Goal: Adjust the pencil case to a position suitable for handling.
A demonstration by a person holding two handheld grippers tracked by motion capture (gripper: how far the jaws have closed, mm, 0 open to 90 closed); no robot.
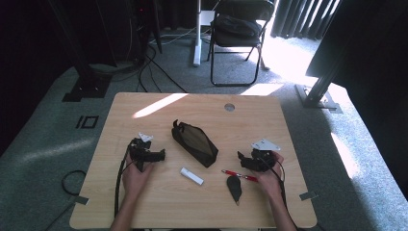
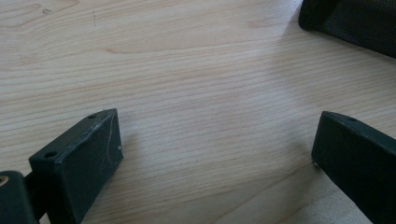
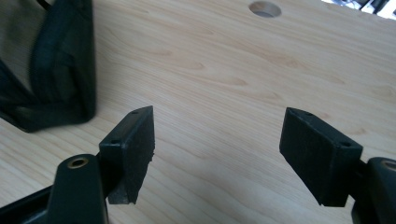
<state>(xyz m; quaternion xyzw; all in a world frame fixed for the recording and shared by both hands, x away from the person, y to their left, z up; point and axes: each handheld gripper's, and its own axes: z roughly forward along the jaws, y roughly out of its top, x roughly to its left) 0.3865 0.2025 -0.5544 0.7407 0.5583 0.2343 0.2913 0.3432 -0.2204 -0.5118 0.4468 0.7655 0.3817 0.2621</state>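
A black mesh pouch (image 1: pixel 194 142) lies open near the middle of the wooden table (image 1: pixel 144 202); its corner (image 2: pixel 348 21) shows in the left gripper view, its end (image 3: pixel 51 70) in the right gripper view. In front of it lie a white stick-shaped object (image 1: pixel 192 176), a red pen (image 1: pixel 239 174) and a small black teardrop-shaped item (image 1: pixel 234 188). My left gripper (image 1: pixel 161 155), held left of the pouch, is open over bare wood (image 2: pixel 217 140). My right gripper (image 1: pixel 240 160), right of the pouch and just above the pen, is open with nothing between its pads (image 3: pixel 217 149).
A round cable hole (image 1: pixel 229 107) (image 3: pixel 265 8) sits near the table's far edge. Behind the table stand a folding chair (image 1: pixel 238 33) with a dark bag and a white post (image 1: pixel 197 33). Cables run over the floor at left, and dark stands flank both sides.
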